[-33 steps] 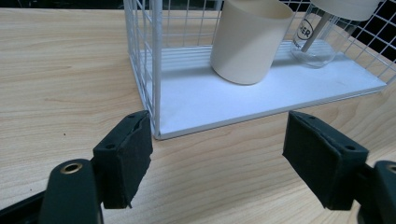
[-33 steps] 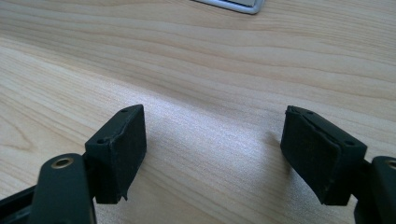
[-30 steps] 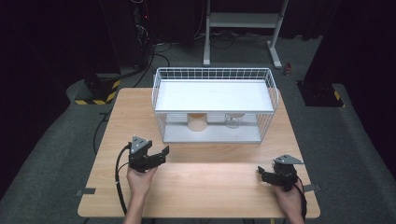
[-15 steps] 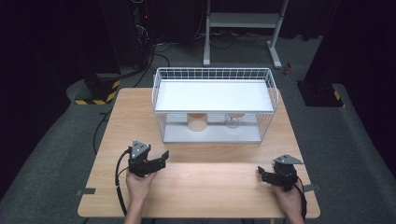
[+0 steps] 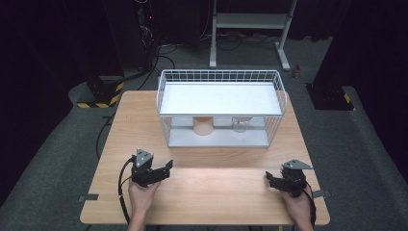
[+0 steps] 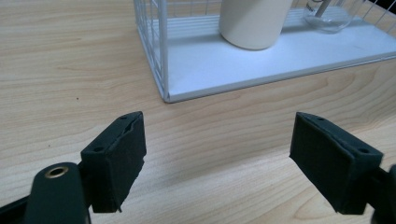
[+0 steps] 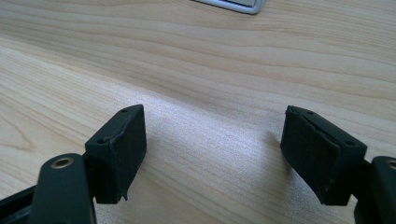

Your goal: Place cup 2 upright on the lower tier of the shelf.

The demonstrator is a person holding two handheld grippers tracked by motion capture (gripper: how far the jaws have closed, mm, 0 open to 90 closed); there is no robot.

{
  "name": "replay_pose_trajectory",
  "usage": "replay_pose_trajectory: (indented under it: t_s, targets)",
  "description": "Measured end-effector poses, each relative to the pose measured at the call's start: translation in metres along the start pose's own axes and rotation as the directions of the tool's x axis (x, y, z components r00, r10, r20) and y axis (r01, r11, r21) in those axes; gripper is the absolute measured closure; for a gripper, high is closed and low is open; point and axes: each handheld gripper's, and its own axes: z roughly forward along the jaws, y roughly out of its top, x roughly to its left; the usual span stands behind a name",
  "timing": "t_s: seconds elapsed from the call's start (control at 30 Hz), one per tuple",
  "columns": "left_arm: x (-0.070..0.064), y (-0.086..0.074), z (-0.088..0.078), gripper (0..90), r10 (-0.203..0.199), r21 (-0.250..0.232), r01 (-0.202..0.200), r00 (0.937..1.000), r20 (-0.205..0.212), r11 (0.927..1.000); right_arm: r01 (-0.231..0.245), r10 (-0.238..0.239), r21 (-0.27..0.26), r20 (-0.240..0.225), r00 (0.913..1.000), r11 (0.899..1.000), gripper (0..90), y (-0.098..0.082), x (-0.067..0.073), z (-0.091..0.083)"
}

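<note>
White wire makes up the two-tier rack (image 5: 221,108) that stands toward the far edge of the tabletop (image 5: 216,187), midway between its left and right edges. Its upper shelf, a white panel fenced by a low wire rail, carries nothing that can be seen. Its lower shelf, a white tray open toward the near edge, holds two things: a cream cylindrical cup (image 5: 203,126), upright, left of centre, and a clear glass vessel (image 5: 239,126), right of centre and apart from the cup; its contents cannot be told. In the left gripper view the cup (image 6: 254,21) stands just inside the tray's near left corner, behind the rack's wire side wall. The left gripper (image 5: 166,169) rests near the near-left corner of the tabletop, held by a hand (image 5: 142,196); its jaws have just been opening and stand apart with bare wood between them, aimed toward the rack's near left corner. The right gripper (image 5: 269,179) lies near the near-right corner, jaws spread wide over bare wood, gripping nothing. Both grippers are well apart from the rack, with unobstructed wood between. Cables (image 5: 154,57) and a white stand (image 5: 250,29) occupy the dark floor beyond the far edge.
</note>
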Motion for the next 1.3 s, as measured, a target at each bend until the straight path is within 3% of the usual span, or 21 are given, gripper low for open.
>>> replay_pose_trajectory:
  t_s: [0.5,0.57,0.77,1.3]
  targets:
    - [0.000,-0.014,0.001,16.0,0.023,0.044,-0.021,0.9986,-0.048,0.9988,0.000,0.000,0.000,0.000,1.0000,1.000,22.6,0.000,0.000,0.000]
    - [0.000,-0.016,0.001,15.8,0.011,0.046,-0.008,0.9986,-0.051,0.9989,0.000,0.000,0.000,0.000,1.0000,1.000,22.6,0.000,0.000,0.000]
    - [-0.003,-0.019,0.005,14.7,0.065,0.090,-0.058,0.9950,-0.076,0.9943,0.001,-0.001,0.000,0.000,1.0000,1.000,22.6,0.000,0.000,0.000]
    - [0.002,-0.031,0.012,12.8,0.064,0.145,-0.047,0.9911,-0.116,0.9883,0.001,-0.001,0.000,0.000,1.0000,1.000,22.6,0.000,0.000,0.000]
